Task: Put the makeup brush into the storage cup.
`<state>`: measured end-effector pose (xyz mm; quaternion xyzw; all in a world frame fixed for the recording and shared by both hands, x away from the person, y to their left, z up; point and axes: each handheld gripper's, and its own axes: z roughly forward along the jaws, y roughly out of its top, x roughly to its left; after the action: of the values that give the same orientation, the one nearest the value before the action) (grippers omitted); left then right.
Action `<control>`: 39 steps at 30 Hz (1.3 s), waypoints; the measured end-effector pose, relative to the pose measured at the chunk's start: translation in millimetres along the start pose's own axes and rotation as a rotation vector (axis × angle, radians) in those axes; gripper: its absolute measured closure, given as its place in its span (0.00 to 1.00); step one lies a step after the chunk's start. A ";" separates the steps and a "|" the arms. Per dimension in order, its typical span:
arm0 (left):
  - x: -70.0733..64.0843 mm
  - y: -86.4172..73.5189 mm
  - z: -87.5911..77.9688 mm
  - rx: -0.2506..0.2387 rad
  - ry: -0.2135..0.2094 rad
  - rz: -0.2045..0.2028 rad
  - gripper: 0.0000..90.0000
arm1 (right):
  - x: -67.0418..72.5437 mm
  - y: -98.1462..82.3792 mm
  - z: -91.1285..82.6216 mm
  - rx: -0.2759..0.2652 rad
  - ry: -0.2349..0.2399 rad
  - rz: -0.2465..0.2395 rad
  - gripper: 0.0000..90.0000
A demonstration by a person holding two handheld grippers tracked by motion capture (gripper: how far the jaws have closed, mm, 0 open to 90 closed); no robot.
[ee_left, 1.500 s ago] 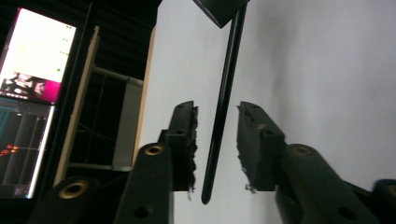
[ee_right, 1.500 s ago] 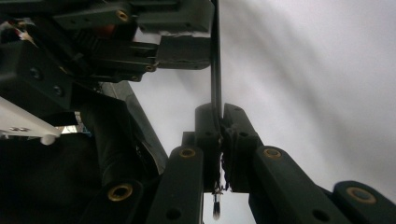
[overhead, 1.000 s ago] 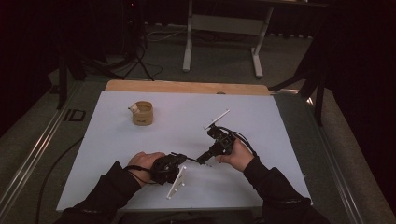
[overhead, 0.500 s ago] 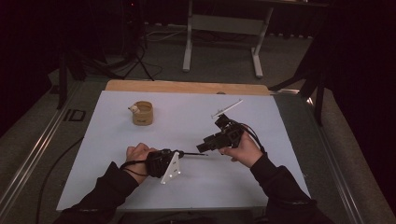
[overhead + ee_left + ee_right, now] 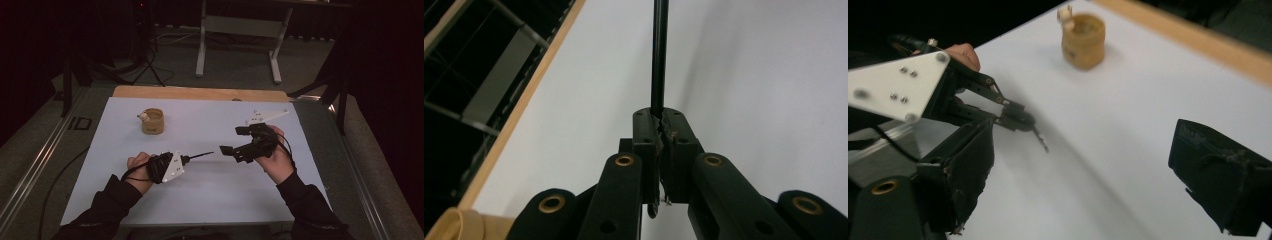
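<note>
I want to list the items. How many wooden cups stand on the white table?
1. The wooden cup stands at the far left part of the white table.

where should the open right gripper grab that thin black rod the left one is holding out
Best taken on the free end of the thin black rod, which juts out level from the shut left gripper toward the right gripper. Come in from the tip side with the open jaws straddling the shaft across its length. The rod is slim and straight, so a crosswise pinch short of the left jaws should hold it.
</note>
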<state>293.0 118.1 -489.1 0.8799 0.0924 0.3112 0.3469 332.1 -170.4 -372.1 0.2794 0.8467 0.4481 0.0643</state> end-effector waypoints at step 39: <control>103.1 -8.3 -31.8 -0.247 0.163 -0.576 0.97 | -12.9 -82.8 -15.1 -0.361 -0.141 -0.079 0.13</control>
<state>355.4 180.9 -426.9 0.7410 0.3266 0.2786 0.5163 303.0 -224.9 -430.8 0.2608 0.7564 0.5690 0.1900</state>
